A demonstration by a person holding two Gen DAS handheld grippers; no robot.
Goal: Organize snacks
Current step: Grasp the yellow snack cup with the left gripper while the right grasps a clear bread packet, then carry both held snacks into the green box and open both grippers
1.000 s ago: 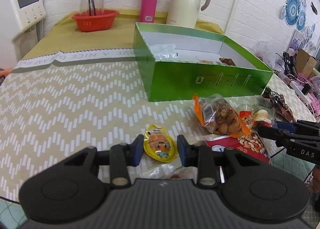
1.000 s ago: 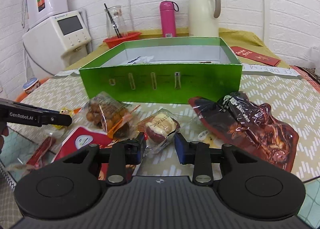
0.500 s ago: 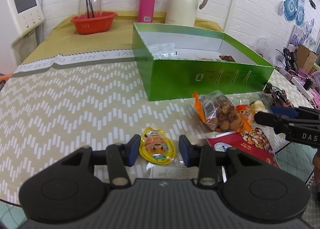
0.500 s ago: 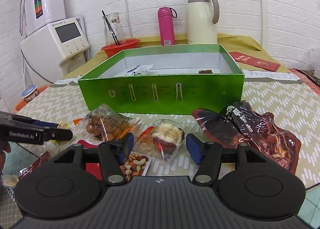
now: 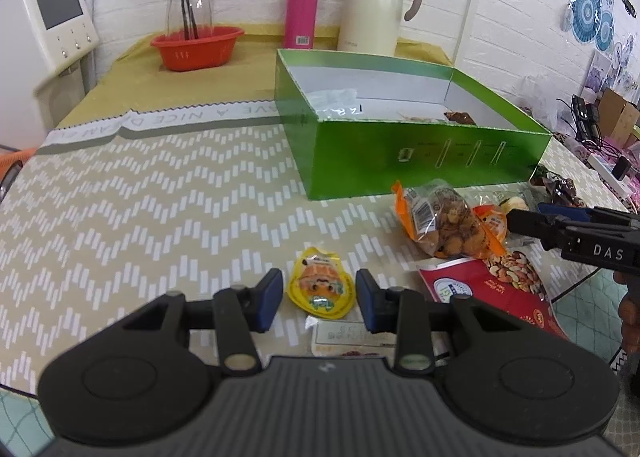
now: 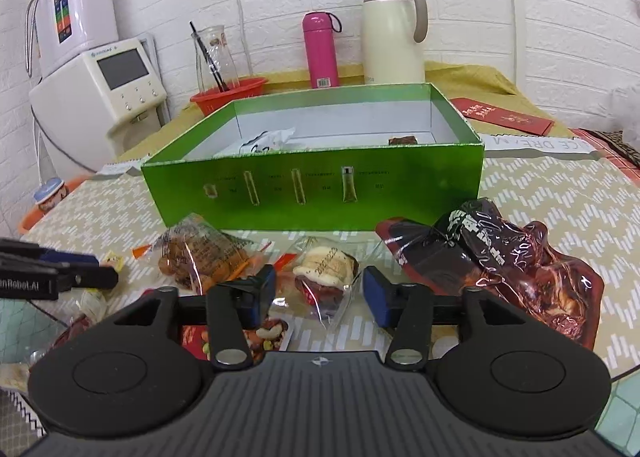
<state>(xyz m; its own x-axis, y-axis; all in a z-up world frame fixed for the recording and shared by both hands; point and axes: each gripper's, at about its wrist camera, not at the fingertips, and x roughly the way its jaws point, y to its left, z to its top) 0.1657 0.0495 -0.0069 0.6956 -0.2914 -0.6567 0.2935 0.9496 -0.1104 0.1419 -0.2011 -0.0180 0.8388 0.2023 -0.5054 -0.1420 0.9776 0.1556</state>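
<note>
Left gripper (image 5: 318, 299): spread wide, around one yellow pouch (image 5: 321, 288) lying flat on the bench (image 5: 140, 197).
Right gripper (image 6: 318, 293): spread wide, around one clear-wrapped pastry (image 6: 324, 271).
Snack count on bench: six or seven packs before one green box (image 6: 312, 193).
Inside box: two items, mostly hidden by the wall.
Behind: one pink bottle (image 6: 320, 51), one cream jug (image 6: 394, 33), one red bowl (image 5: 197, 47).

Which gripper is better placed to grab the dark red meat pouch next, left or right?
Right. The meat pouch lies just beside the right gripper, on the table in front of the green box. The left gripper is open around a yellow pouch at the far end of the snack pile.
</note>
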